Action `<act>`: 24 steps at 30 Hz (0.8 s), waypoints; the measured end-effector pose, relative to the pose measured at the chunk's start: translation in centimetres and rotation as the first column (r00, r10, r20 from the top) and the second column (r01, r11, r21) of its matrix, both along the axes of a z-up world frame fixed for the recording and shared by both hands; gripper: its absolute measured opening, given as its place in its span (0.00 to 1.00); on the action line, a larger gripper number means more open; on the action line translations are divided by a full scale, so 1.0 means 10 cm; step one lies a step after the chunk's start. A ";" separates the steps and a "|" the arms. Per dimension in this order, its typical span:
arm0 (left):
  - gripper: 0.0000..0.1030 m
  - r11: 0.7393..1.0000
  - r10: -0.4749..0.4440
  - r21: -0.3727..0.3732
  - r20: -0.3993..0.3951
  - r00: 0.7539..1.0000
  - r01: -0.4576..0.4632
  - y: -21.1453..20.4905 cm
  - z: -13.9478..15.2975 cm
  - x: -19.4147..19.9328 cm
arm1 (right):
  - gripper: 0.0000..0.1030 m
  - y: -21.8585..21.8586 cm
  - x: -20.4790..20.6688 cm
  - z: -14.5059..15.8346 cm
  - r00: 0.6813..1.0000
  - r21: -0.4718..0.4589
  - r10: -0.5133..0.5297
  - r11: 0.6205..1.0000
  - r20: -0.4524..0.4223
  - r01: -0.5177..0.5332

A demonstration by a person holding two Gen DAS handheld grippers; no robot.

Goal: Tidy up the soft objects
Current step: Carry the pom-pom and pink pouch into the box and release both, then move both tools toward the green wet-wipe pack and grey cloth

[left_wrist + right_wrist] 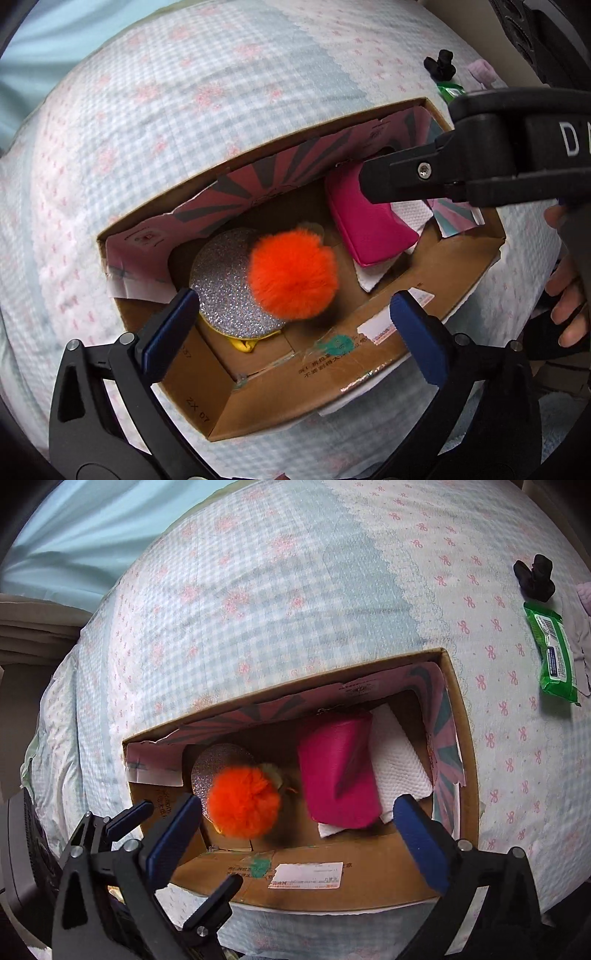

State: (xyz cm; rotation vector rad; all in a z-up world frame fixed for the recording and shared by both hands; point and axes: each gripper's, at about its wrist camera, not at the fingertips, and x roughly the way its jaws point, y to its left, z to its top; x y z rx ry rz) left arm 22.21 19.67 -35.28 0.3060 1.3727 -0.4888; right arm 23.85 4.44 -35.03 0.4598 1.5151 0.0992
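Orange fluffy pompom [293,273] lies in the box [458,266], left of a pink pouch [369,225]; likely feather-light and squashy, best pinched mid-fluff. Left gripper [295,332] and right gripper [295,827] gape empty.

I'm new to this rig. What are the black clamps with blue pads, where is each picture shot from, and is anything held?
Each picture comes from a fisheye camera on a handheld gripper. No robot: a person's hand shows at one edge. The left gripper and right gripper both hang open and empty over a cardboard box on a bed. Inside lie an orange pompom, a glitter disc, a pink pouch and white paper. Out on the bed: a green packet and a black object.
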 end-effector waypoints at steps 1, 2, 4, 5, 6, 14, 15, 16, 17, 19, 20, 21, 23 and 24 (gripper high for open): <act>1.00 1.000 0.005 0.000 -0.006 1.000 -0.005 0.02 0.00 0.00 | 1.00 0.00 -0.01 -0.01 1.000 -0.007 0.007 1.000 -0.001 -0.007; 1.00 1.000 0.013 0.002 -0.018 1.000 -0.013 0.04 -0.01 -0.01 | 1.00 0.01 -0.01 -0.02 1.000 -0.015 0.015 1.000 0.000 -0.015; 1.00 0.999 0.032 -0.003 -0.043 0.999 -0.032 0.09 -0.05 -0.02 | 1.00 0.02 -0.04 -0.04 1.000 -0.016 0.029 0.999 0.000 -0.029; 1.00 0.999 0.042 -0.006 -0.055 0.998 -0.043 0.11 -0.06 -0.03 | 1.00 0.03 -0.06 -0.03 1.000 -0.014 0.031 0.999 0.000 -0.031; 1.00 0.999 0.051 -0.006 -0.063 0.997 -0.052 0.13 -0.07 -0.03 | 1.00 0.03 -0.08 -0.03 0.999 -0.012 0.033 0.999 0.002 -0.033; 1.00 0.997 0.076 -0.003 -0.028 0.997 -0.076 0.22 0.10 -0.11 | 1.00 0.04 -0.23 0.27 0.993 -0.068 0.049 0.997 0.105 -0.042; 1.00 0.997 0.074 -0.001 -0.018 0.997 -0.074 0.23 0.14 -0.12 | 1.00 0.05 -0.26 0.32 0.992 -0.074 0.058 0.996 0.113 -0.050; 1.00 0.997 0.071 0.002 -0.009 0.997 -0.071 0.25 0.19 -0.13 | 1.00 0.05 -0.28 0.38 0.991 -0.084 0.066 0.995 0.118 -0.056; 1.00 0.997 0.071 0.006 -0.003 0.997 -0.071 0.26 0.22 -0.14 | 1.00 0.04 -0.31 0.45 0.989 -0.094 0.069 0.994 0.128 -0.057; 1.00 0.996 0.085 0.008 0.006 0.996 -0.085 0.31 0.31 -0.18 | 1.00 0.02 -0.39 0.63 0.985 -0.104 0.067 0.993 0.161 -0.051; 1.00 0.995 0.097 0.003 0.009 0.995 -0.097 0.34 0.36 -0.19 | 1.00 0.02 -0.45 0.73 0.982 -0.113 0.069 0.992 0.175 -0.050; 1.00 0.994 0.114 -0.002 0.014 0.993 -0.114 0.38 0.41 -0.22 | 1.00 0.01 -0.50 0.83 0.979 -0.135 0.072 0.990 0.190 -0.047; 1.00 0.988 0.152 -0.023 0.024 0.988 -0.151 0.45 0.55 -0.30 | 1.00 0.01 -0.61 1.06 0.968 -0.187 0.092 0.981 0.235 -0.047; 1.00 0.985 0.169 -0.031 0.029 0.985 -0.169 0.49 0.61 -0.34 | 1.00 0.00 -0.66 1.16 0.962 -0.201 0.105 0.978 0.252 -0.054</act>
